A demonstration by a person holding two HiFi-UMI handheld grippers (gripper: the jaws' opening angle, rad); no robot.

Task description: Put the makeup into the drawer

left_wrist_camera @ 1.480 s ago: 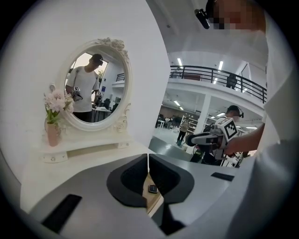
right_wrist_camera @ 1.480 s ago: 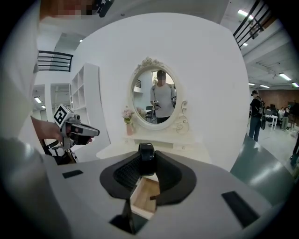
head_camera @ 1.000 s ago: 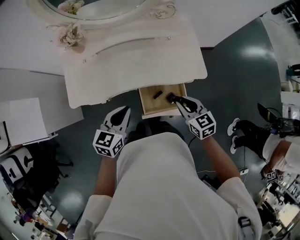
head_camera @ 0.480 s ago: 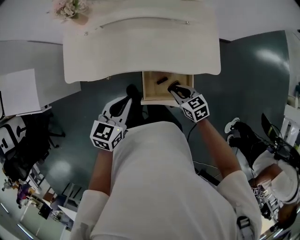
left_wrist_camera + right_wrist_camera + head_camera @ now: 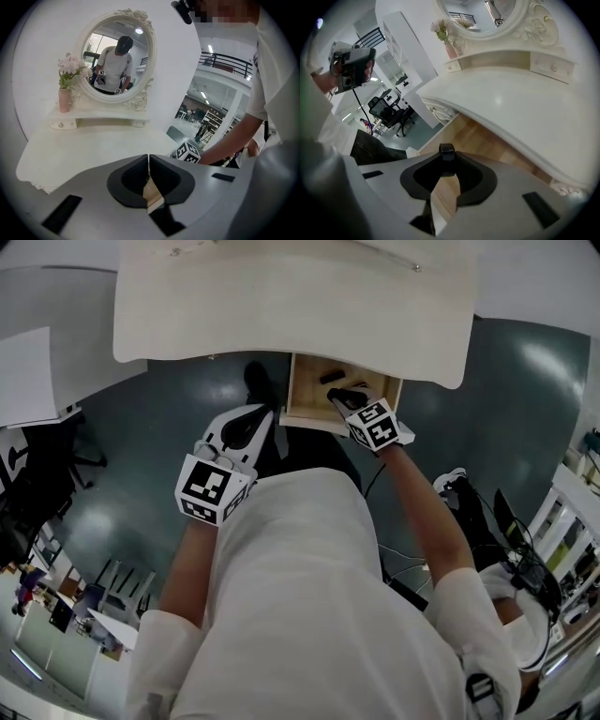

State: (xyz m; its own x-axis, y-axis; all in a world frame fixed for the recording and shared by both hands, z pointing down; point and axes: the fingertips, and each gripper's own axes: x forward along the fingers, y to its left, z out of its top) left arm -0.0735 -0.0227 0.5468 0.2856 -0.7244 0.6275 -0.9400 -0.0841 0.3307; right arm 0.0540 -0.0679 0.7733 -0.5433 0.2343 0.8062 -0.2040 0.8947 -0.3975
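Makeup: small black cylindrical makeup piece (image 5: pixel 446 152), pinched at the tips of my right gripper (image 5: pixel 342 401), upper centre of the head view, inside the drawer's outline.
Drawer: pale wooden drawer (image 5: pixel 305 401), pulled out under the white dressing table (image 5: pixel 281 306); a second black makeup piece (image 5: pixel 330 378) lies in it.
Left gripper: my left gripper (image 5: pixel 148 164), jaws pressed together on nothing, left of the drawer.
Markings: black-and-white square patterns on each marker cube (image 5: pixel 208 488).

Overhead and low views sharing drawer (image 5: pixel 309 401)

Quick headcount for you
You've got one left gripper (image 5: pixel 265 411), one right gripper (image 5: pixel 337 397), two makeup pieces (image 5: pixel 330 377) (image 5: pixel 446 151), one drawer (image 5: pixel 302 399), one table (image 5: pixel 281 306), one mirror (image 5: pixel 117 56), one vase (image 5: pixel 64 99).
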